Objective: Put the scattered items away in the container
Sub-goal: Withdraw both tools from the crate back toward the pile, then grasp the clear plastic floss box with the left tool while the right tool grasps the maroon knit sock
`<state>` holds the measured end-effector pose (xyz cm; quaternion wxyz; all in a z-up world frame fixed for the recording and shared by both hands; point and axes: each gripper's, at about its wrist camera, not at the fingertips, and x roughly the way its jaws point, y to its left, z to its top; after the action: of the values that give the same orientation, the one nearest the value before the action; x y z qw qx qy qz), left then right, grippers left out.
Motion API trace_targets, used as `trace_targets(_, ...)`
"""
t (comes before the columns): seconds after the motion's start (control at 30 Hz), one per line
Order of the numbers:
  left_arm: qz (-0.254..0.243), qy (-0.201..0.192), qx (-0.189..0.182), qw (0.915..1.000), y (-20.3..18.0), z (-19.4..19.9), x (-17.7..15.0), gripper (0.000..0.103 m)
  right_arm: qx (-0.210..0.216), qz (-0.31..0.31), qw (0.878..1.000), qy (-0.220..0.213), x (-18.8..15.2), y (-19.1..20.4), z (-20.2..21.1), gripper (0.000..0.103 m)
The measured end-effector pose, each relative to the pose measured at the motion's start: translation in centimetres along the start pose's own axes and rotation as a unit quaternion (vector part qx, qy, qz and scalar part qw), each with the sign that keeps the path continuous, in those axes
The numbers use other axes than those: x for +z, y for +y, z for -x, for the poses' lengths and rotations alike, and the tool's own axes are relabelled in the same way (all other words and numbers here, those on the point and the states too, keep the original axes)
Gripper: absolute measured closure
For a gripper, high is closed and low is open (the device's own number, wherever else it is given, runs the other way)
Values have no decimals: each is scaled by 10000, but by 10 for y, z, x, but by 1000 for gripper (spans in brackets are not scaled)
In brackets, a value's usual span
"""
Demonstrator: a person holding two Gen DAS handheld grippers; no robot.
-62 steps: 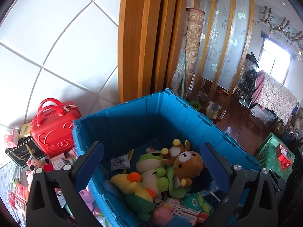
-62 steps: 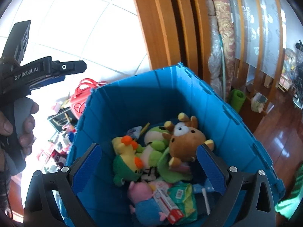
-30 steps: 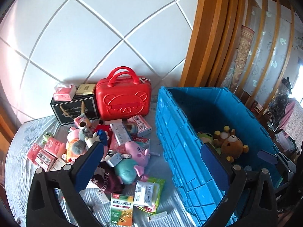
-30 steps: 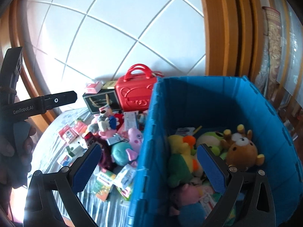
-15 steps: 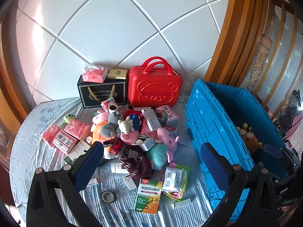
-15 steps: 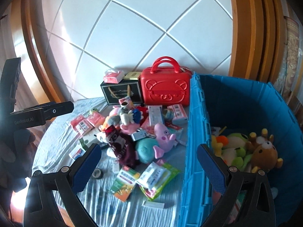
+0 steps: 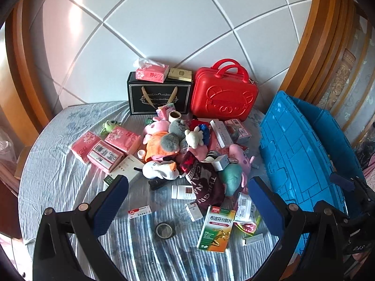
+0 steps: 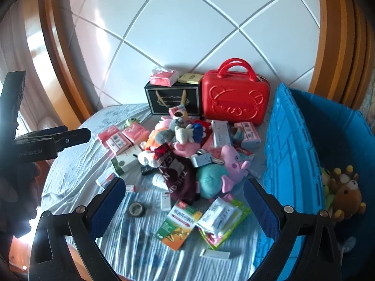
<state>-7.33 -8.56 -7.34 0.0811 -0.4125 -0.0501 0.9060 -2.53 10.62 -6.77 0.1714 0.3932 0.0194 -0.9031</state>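
A heap of plush toys (image 7: 178, 145) (image 8: 182, 138), boxes and packets lies on a blue-striped cloth. A green and orange medicine box (image 7: 216, 224) (image 8: 179, 223) and a tape roll (image 7: 164, 230) (image 8: 136, 209) lie nearest. The blue crate (image 7: 300, 164) (image 8: 290, 159) stands at the right, with a brown bear plush (image 8: 346, 196) inside. My left gripper (image 7: 187, 206) is open and empty above the heap's front. My right gripper (image 8: 182, 206) is open and empty too. The left gripper also shows at the left edge of the right wrist view (image 8: 46, 140).
A red case (image 7: 223, 96) (image 8: 234, 99) and a black gift box (image 7: 159, 96) (image 8: 173, 99) with a tissue pack stand against the white tiled wall. Pink tissue packs (image 7: 103, 147) lie left of the heap. Wooden frames flank the wall.
Both grippers have swung left from over the crate's inside to over the heap on the cloth. The crate has moved to the right edge of both views. Both jaws stayed open.
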Motion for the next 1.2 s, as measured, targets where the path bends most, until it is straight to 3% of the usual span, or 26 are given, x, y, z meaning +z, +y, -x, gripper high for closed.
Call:
trace_targets(0.53, 315, 586, 463, 9967, 99, -47, -43, 0, -60, 321, 9979, 559, -9, 65, -82, 1)
trace_targets(1.0, 601, 1002, 430, 9922, 166, -102, -78, 0, -262, 390, 9932, 1068, -25, 95, -154, 1)
trace_targets(1.2, 633, 1219, 434, 9896, 187, -128, -89, 0, -463, 294, 9927, 1075, -27, 98, -175, 1)
